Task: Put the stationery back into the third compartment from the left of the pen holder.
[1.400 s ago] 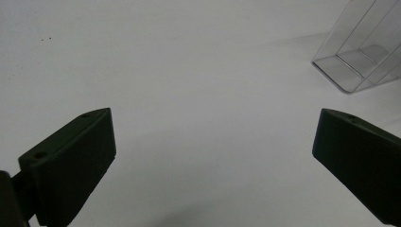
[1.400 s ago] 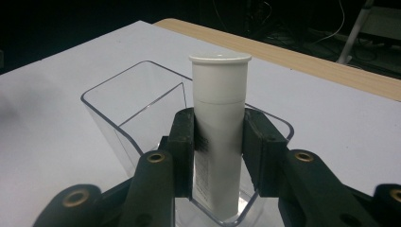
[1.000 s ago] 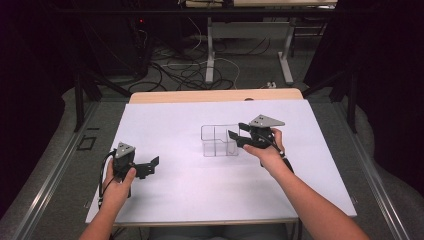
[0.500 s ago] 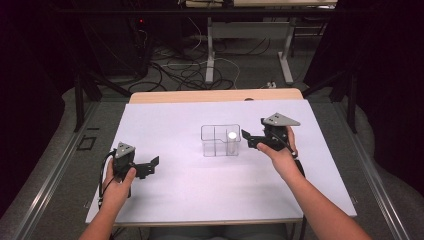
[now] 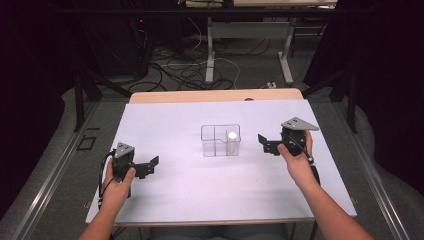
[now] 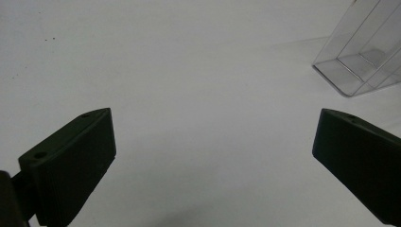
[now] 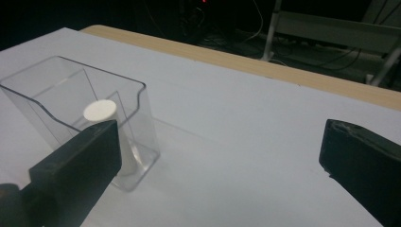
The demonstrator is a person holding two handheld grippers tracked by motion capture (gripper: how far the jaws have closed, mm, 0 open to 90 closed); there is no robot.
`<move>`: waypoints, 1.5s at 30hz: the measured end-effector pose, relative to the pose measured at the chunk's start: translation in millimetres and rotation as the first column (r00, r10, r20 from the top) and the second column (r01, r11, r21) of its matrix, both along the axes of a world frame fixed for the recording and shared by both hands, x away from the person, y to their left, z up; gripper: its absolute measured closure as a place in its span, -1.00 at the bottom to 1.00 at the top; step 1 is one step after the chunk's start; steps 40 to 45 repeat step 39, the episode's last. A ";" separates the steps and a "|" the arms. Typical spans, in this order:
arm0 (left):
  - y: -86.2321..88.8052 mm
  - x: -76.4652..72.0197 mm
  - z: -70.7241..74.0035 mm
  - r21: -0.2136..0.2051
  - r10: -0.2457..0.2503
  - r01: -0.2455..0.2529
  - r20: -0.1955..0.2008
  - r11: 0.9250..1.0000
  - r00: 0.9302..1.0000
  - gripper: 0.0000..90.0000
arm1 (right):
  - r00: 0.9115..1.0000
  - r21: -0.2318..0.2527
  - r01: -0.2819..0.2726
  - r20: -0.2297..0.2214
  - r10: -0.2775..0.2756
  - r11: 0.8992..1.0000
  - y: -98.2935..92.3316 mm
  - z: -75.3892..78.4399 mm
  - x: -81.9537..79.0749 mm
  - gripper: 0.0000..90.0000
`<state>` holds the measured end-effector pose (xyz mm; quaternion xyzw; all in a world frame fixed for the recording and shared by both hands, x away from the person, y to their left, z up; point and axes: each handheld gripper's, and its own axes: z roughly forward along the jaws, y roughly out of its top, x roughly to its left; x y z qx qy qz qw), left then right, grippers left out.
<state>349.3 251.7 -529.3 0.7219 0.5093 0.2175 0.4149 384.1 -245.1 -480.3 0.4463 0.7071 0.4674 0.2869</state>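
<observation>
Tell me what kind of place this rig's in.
Likely a lab or recording workspace: a white-topped table in a dark, curtained-off area, loose cables on the floor behind it, and metal desk legs at the back.

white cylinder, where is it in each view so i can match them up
High view: the white cylinder stands upright in the right compartment of the clear bin, mid-table.
Left gripper view: not in it; a corner of the clear bin sits top right.
Right gripper view: white cylinder at left, inside the bin.
Shared landmark: the clear bin.
</observation>
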 end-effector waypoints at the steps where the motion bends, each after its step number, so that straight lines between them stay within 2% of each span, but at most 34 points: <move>1: -0.2 0.0 -0.3 -0.002 0.003 -0.003 0.005 1.000 1.000 -0.99 | 1.000 -0.005 0.006 -0.006 -0.006 1.000 -4.1 -1.2 -1.4 -1.00; 7: -0.5 -0.2 -0.4 -0.003 0.008 -0.008 0.008 1.000 1.000 -0.99 | 0.997 0.011 0.058 -0.042 -0.058 0.998 -28.3 -13.4 -6.7 -1.00; 9: -0.4 -0.2 -0.3 -0.003 0.009 -0.009 0.009 1.000 1.000 -0.99 | 0.995 -0.006 0.081 -0.049 -0.081 0.997 -37.0 -18.2 -7.3 -1.00; 12: 0.1 -0.1 -0.1 -0.002 0.004 -0.004 0.002 1.000 1.000 -0.99 | 0.992 0.001 0.115 -0.060 -0.115 0.993 -47.3 -27.5 -7.2 -1.00; 17: 0.2 0.2 0.1 -0.003 0.005 -0.005 0.006 1.000 1.000 -0.99 | 0.987 -0.014 0.141 -0.079 -0.142 0.990 -58.0 -37.5 -7.5 -1.00; 21: 0.7 0.2 0.0 -0.005 0.006 -0.006 0.004 1.000 1.000 -0.99 | 0.985 -0.009 0.151 -0.085 -0.151 0.988 -62.9 -43.6 -6.7 -1.00; 29: 0.7 0.3 -0.6 -0.011 0.013 -0.013 0.002 1.000 1.000 -0.99 | 0.980 -0.042 0.174 -0.090 -0.177 0.984 -70.9 -55.7 -5.2 -1.00; 32: 1.2 0.4 -0.9 -0.010 0.013 -0.013 0.001 1.000 1.000 -0.99 | 0.978 -0.034 0.177 -0.102 -0.180 0.984 -73.6 -59.7 -4.3 -1.00; 39: 1.9 1.2 -0.8 -0.006 0.012 -0.012 -0.003 1.000 1.000 -0.99 | 0.976 -0.012 0.179 -0.127 -0.179 0.984 -73.8 -61.7 -4.6 -1.00; 45: 1.9 1.2 -0.8 -0.006 0.012 -0.012 -0.003 1.000 1.000 -0.99 | 0.976 -0.012 0.179 -0.127 -0.179 0.984 -73.8 -61.7 -4.6 -1.00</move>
